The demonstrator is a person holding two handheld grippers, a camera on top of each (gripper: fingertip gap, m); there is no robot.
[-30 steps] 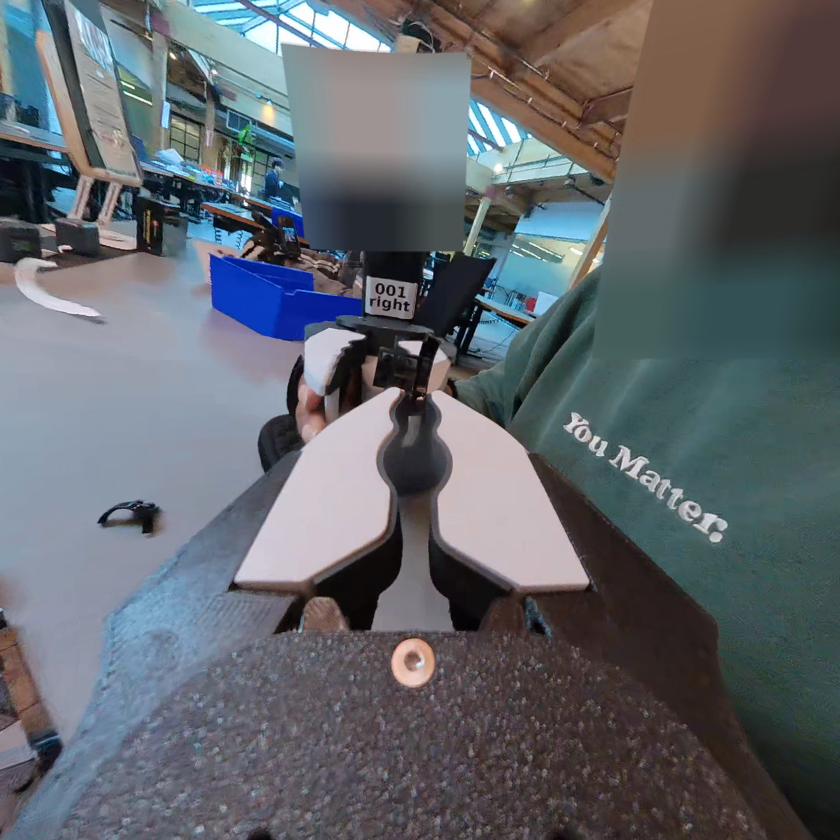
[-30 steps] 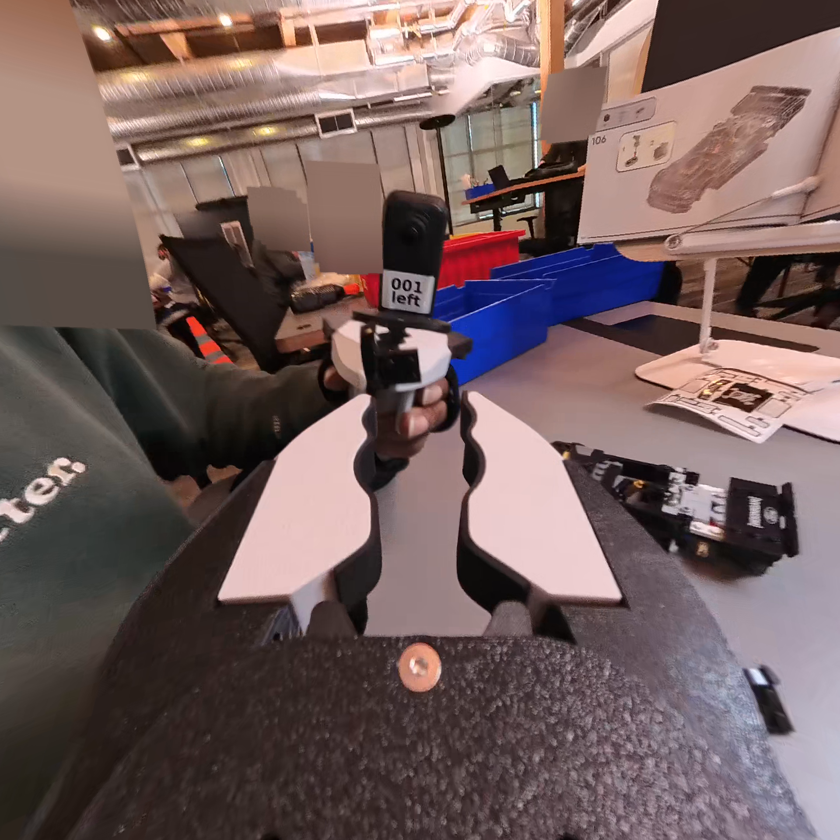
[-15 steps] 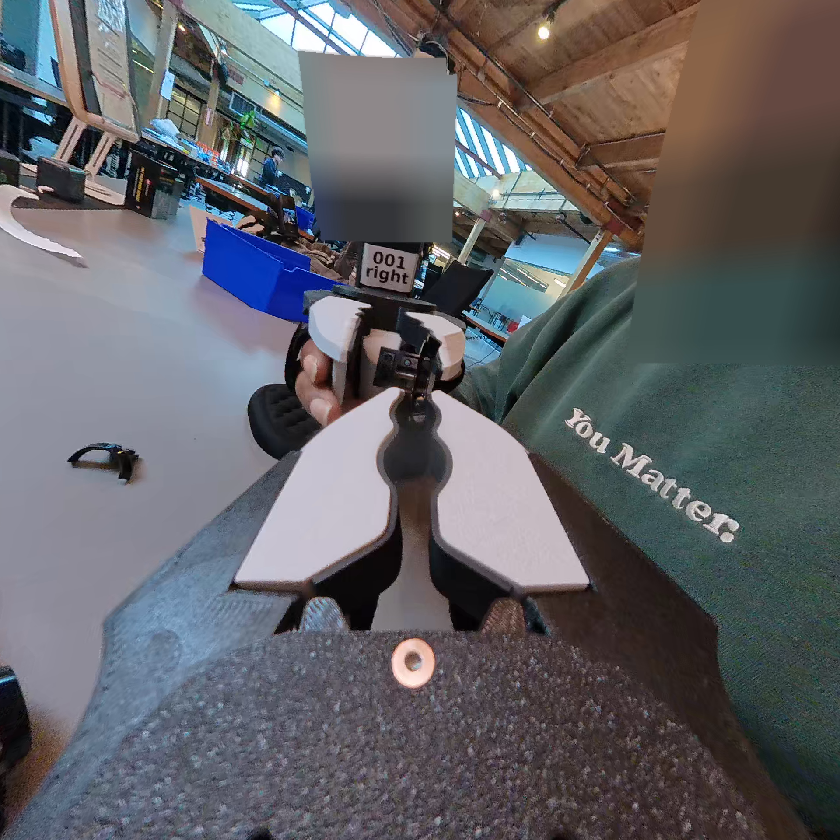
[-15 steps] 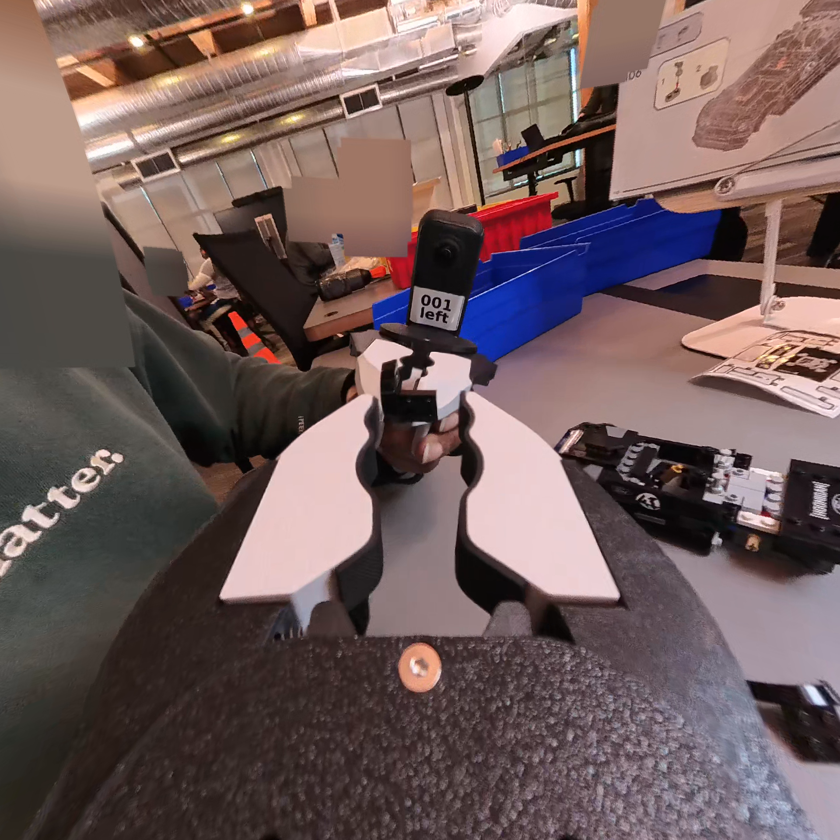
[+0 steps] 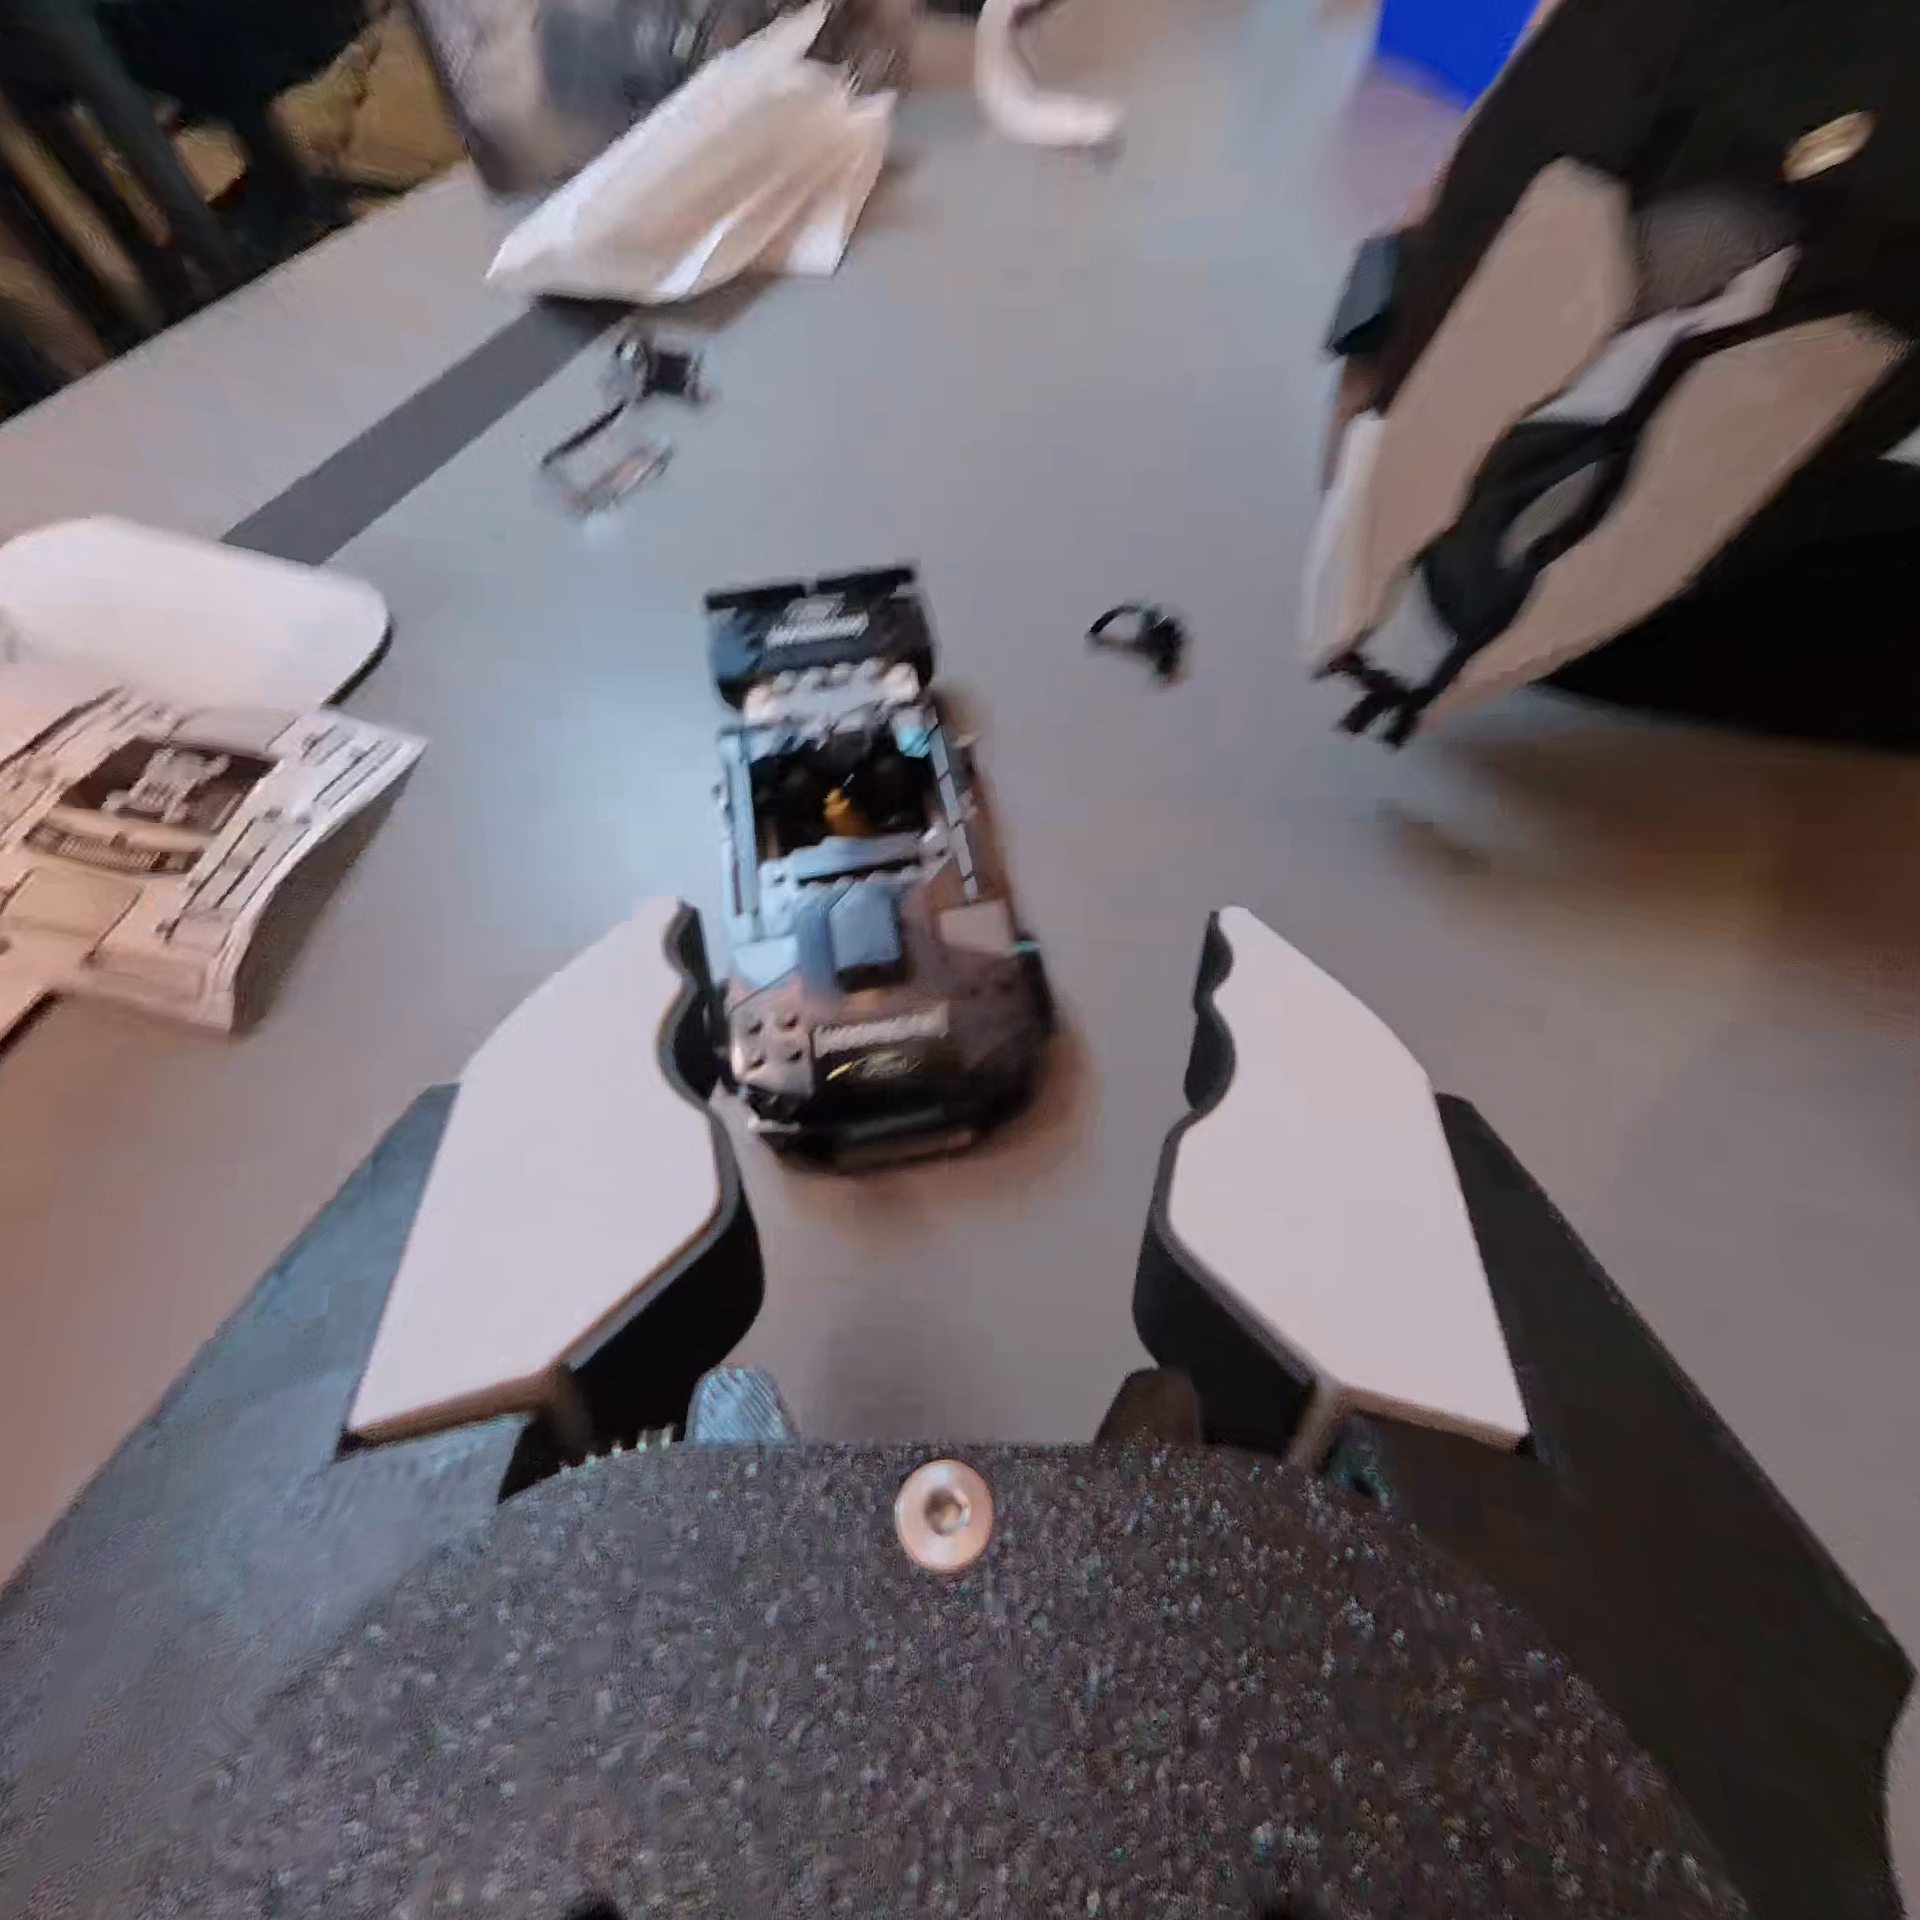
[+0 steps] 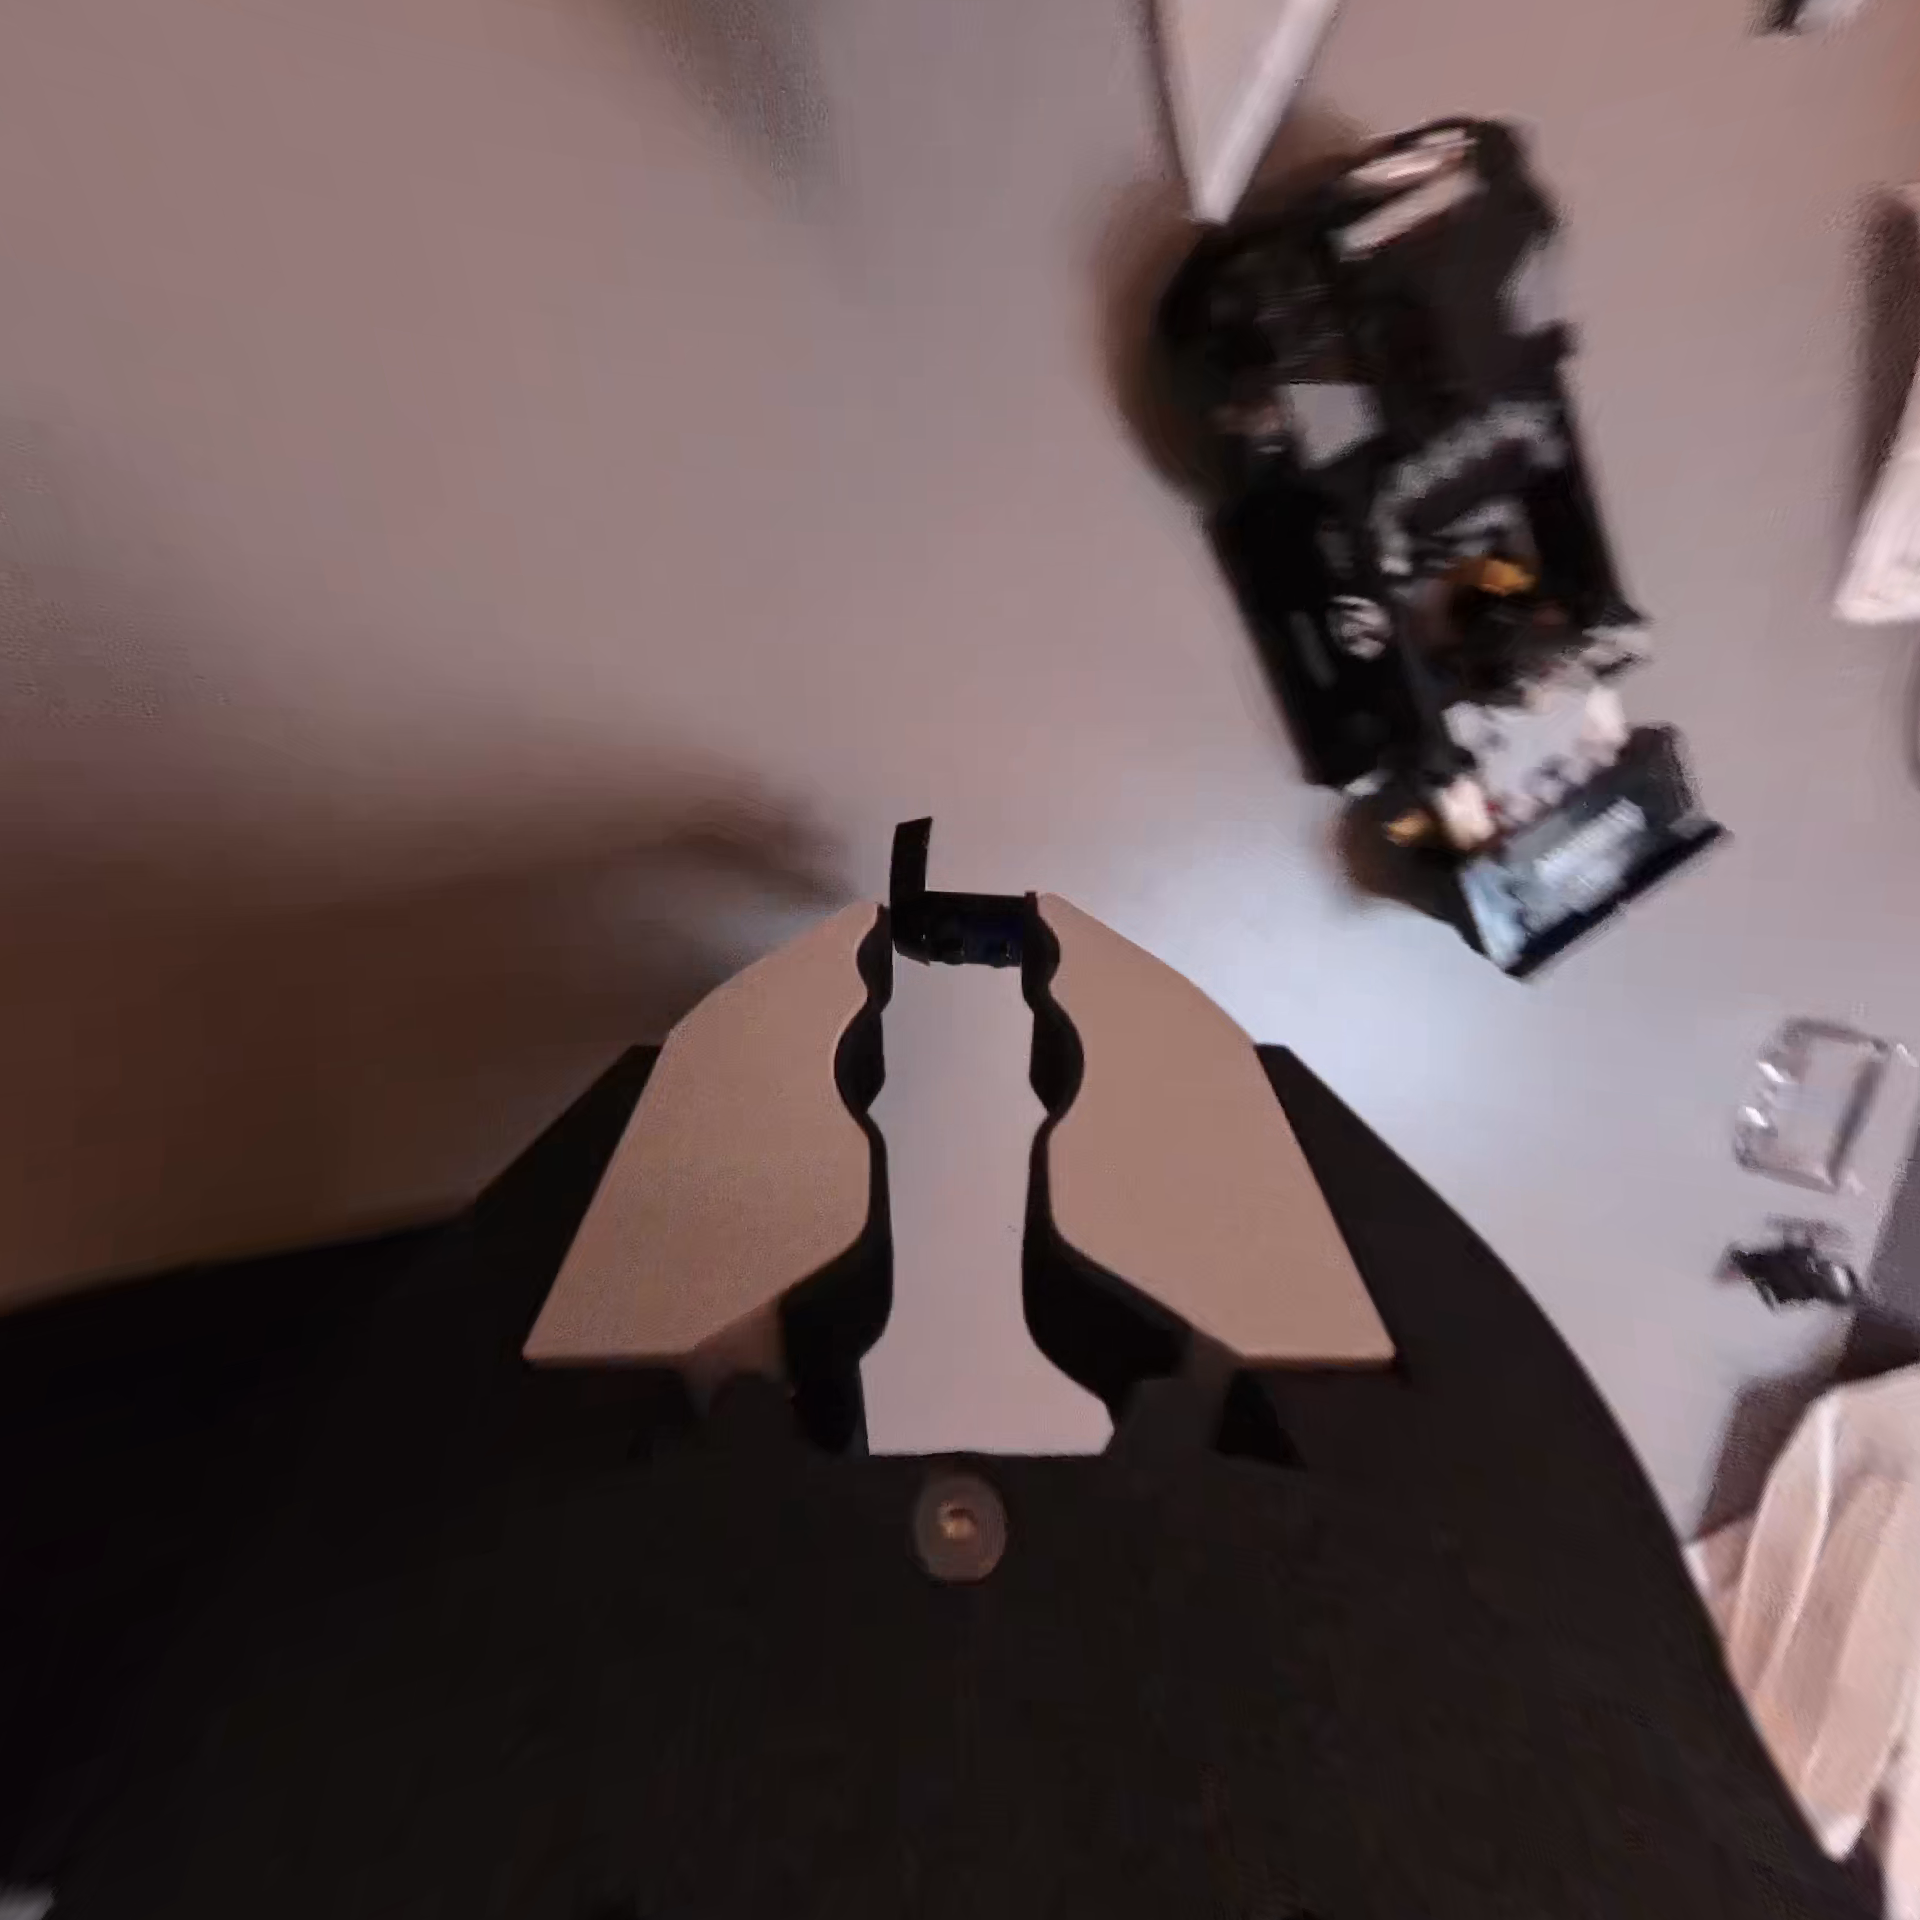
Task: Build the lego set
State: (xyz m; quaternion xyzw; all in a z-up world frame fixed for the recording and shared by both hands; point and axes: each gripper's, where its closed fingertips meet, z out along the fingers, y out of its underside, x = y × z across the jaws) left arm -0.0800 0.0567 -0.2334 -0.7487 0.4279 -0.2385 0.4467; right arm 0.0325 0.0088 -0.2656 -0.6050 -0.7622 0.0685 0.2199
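Both grippers face the table [image 5: 1143, 312]. My left gripper [image 5: 940, 935] gapes wide at the lego car [image 5: 868, 914]. My right gripper [image 6: 961, 914] pinches a small black piece [image 6: 951, 930].

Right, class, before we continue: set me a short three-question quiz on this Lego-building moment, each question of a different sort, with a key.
1. True or false: the left hand-held gripper is shut on the partly built black Lego car.
2. Multiple choice: what does the right hand-held gripper hold at its tips? A) a clear plastic bag B) a small black Lego piece C) nothing
3. Fill in: the folded white printed instruction sheet lies on the grey table to the ____ of the car in the left wrist view.

Key: 1 false, it is open, its fingers flanking the car's near end; 2 B; 3 left.
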